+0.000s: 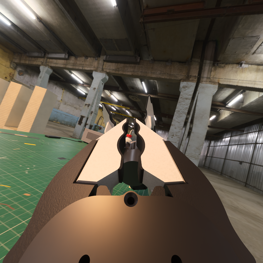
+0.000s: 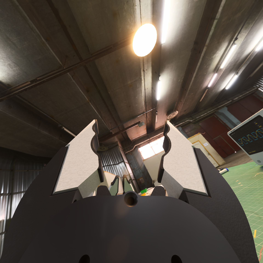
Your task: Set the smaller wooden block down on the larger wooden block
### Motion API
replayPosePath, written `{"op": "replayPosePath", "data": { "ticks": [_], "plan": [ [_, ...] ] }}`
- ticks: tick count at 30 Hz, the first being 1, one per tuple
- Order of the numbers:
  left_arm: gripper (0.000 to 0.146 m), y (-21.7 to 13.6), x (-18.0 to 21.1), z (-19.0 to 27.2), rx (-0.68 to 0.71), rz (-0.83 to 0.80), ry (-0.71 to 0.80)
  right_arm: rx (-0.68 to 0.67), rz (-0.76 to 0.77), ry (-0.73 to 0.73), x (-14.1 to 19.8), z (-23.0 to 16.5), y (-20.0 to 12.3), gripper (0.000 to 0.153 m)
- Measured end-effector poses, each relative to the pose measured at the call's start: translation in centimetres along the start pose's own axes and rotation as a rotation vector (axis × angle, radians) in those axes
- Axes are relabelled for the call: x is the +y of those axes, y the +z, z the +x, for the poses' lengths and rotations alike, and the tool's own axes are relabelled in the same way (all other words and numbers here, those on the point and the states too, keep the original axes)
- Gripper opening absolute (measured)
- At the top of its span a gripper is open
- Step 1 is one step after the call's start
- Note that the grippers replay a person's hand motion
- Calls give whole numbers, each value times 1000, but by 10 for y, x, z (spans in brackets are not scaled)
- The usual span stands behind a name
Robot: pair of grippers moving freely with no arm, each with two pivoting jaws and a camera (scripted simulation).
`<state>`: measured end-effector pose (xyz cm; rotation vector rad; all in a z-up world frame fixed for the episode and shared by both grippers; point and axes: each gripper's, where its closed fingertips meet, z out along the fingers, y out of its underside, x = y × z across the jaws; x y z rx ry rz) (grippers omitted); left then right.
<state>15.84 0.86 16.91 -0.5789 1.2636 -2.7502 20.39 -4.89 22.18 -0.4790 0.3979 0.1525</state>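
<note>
I see no wooden block clearly in either view. My left gripper is shut, its pale fingers almost touching, level over the green mat. Through the narrow gap I see a grey and dark green cylindrical tool and a red-capped bottle beyond; I cannot tell if the fingers touch the tool. My right gripper is open and empty, tilted up at the ceiling. Its fingers show upright behind the left gripper. The left gripper shows low in the right wrist view, beside a small green block.
An oscilloscope stands at the right on the mat, with a marker pen near it. A white vented box, a flat black device and tall beige stacks stand at the mat's far edge.
</note>
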Motion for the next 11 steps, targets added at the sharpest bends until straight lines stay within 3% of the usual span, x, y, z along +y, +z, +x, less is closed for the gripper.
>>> {"op": "replayPosePath", "data": {
  "ticks": [8, 11],
  "plan": [
    [8, 16, 24, 21, 28, -52, 30, 37, -27, -84, 1, -4, 11, 93],
    [8, 19, 27, 25, 7, -39, 107, 14, -17, -7, 2, -1, 9, 92]
  ]
}}
